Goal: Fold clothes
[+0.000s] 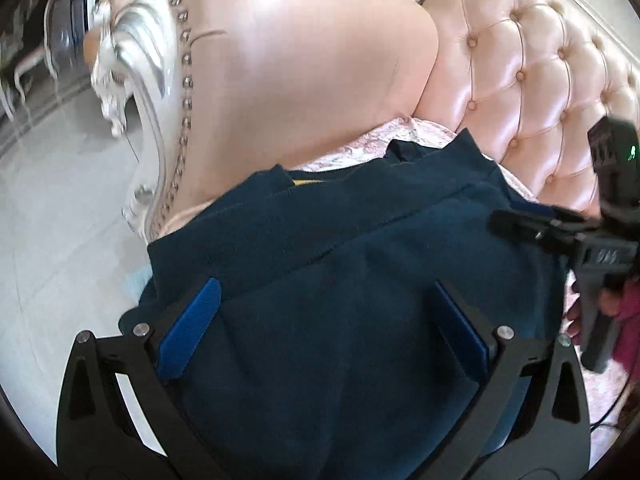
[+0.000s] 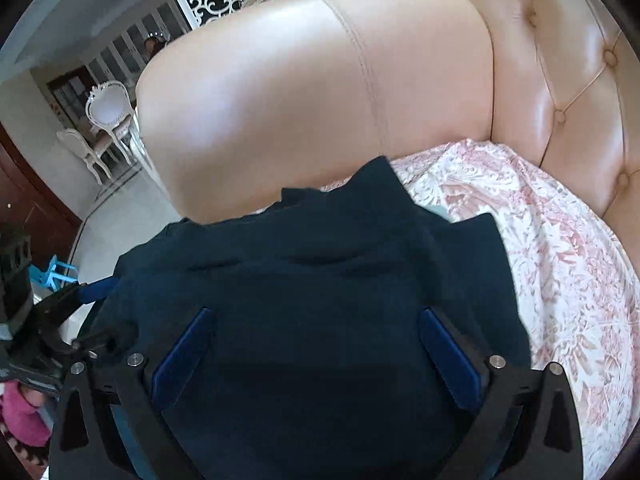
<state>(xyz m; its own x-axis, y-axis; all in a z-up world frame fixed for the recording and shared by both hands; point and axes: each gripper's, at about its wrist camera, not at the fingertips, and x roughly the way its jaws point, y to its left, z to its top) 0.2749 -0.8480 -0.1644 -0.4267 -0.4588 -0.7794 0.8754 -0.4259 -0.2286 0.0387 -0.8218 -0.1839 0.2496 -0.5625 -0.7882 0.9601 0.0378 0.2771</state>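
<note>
Both claws stand released over a dark navy knitted garment [image 1: 360,280] lying on a pink floral sofa cover [image 2: 560,260]: the left claw [image 1: 328,320] and right claw [image 2: 316,340] straddle soft, light, limp cloth, likely best pinched at its 12 o'clock edge.

Folded garment [image 2: 320,280] on a patterned seat cover [image 2: 560,280], sofa armrest [image 2: 300,100] behind at twelve o'clock, tufted backrest [image 2: 580,100] at two o'clock, chairs [image 2: 100,128] at ten o'clock.

Both the left gripper [image 1: 326,300] and right gripper [image 2: 316,330] have jaws spread wide.
</note>
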